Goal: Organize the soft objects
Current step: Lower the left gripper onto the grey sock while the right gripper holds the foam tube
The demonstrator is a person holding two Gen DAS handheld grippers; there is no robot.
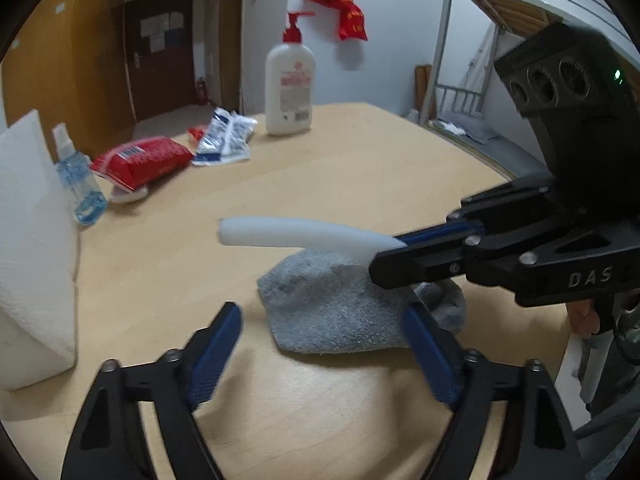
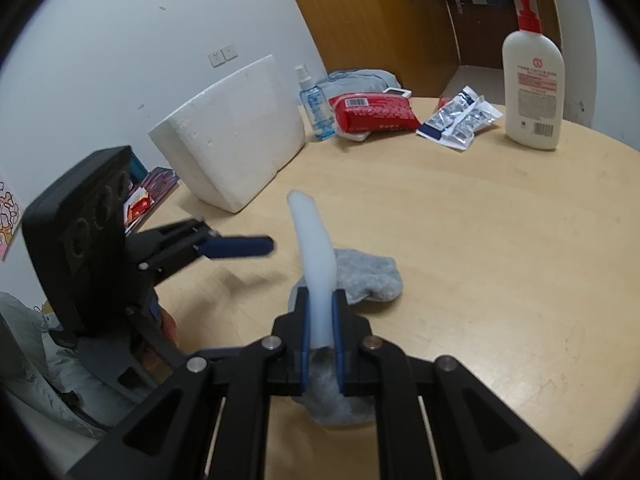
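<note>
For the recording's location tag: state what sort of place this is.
Probably a dormitory room. A metal bunk bed frame stands by the wall beyond the wooden table, there is a brown door with notices, and personal items like a lotion pump bottle sit on the table.

the middle of the wooden table [image 2: 500,240] lies bare around the grey sock [image 1: 332,312], so i have room from the near and right edges. my right gripper [image 1: 390,258] and its white foam strip [image 1: 296,234] hang just over the sock. the styrofoam block [image 2: 236,132] walls the left; a lotion bottle [image 2: 532,76], red packet [image 2: 374,114] and spray bottle [image 2: 316,108] line the far edge.
</note>
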